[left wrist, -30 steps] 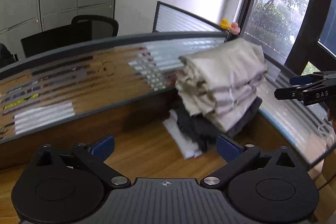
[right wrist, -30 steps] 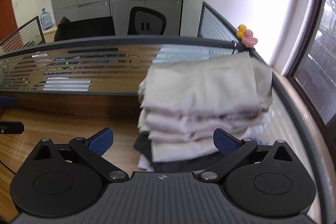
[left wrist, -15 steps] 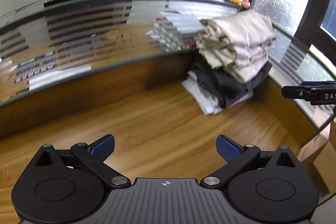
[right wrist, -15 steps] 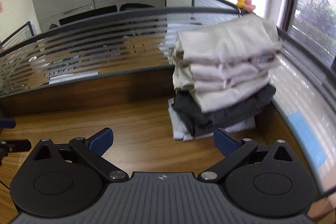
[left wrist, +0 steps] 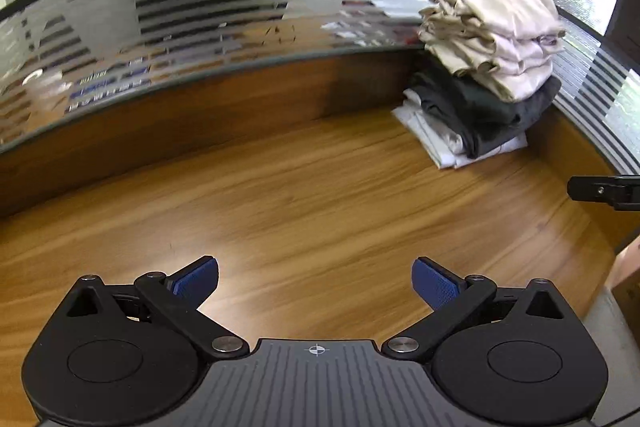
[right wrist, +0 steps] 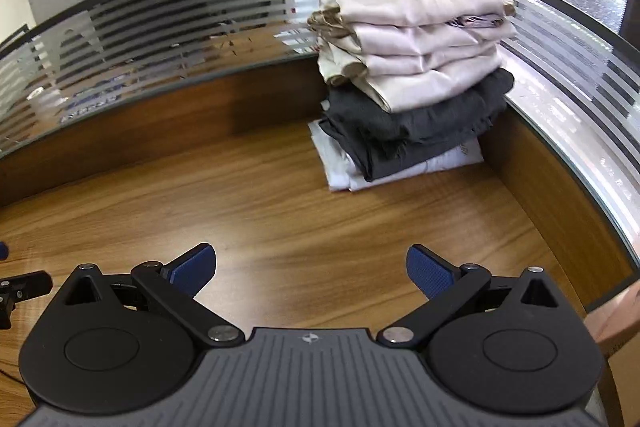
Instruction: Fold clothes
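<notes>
Both grippers are spread wide with nothing in them: the left gripper (left wrist: 315, 279) and right gripper (right wrist: 311, 269) just hang over bare wooden desk (right wrist: 280, 211). The folded clothes stack (right wrist: 412, 67), beige on dark grey on white, sits in the far right corner against the frosted glass partition (right wrist: 180, 23).
</notes>
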`<state>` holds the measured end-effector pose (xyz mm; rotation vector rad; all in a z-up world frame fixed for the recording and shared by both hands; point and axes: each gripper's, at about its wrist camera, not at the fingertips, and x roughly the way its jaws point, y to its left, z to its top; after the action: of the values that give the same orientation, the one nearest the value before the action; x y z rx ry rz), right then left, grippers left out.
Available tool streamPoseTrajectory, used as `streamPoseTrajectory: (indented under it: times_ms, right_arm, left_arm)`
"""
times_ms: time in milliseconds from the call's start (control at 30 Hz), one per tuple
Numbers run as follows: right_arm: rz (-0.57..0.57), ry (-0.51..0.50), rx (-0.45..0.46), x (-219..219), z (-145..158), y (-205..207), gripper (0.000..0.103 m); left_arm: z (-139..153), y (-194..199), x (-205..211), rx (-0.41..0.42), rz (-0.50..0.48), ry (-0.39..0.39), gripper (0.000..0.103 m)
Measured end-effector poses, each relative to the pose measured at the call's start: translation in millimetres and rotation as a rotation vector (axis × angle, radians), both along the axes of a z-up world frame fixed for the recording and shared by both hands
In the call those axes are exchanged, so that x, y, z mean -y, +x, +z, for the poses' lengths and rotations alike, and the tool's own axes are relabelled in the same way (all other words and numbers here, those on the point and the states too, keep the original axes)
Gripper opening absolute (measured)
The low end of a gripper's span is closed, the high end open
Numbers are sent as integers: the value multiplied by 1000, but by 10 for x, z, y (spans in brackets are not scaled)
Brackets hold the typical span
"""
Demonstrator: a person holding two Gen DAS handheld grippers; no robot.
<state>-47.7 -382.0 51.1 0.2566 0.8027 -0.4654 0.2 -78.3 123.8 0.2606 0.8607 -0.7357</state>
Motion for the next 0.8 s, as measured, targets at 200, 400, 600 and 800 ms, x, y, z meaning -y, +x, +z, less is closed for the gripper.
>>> streamPoseTrajectory:
  times_ms: [200, 400, 600, 800]
  right_arm:
    - [-51, 4, 4, -228, -193, -94, 102]
    - [-113, 38, 42, -468, -293, -155, 102]
    - [-140, 30, 64, -664, -337, -196, 102]
    - [-151, 60, 48, -725, -443, -215, 102]
  left_arm:
    - [-151, -153, -40, -16, -18, 53, 103]
    - [-203, -278, -53, -21, -30, 82, 103]
    - [-223, -315, -83, -26, -21, 93, 103]
    - [-237, -303, -99, -37, -9, 95, 103]
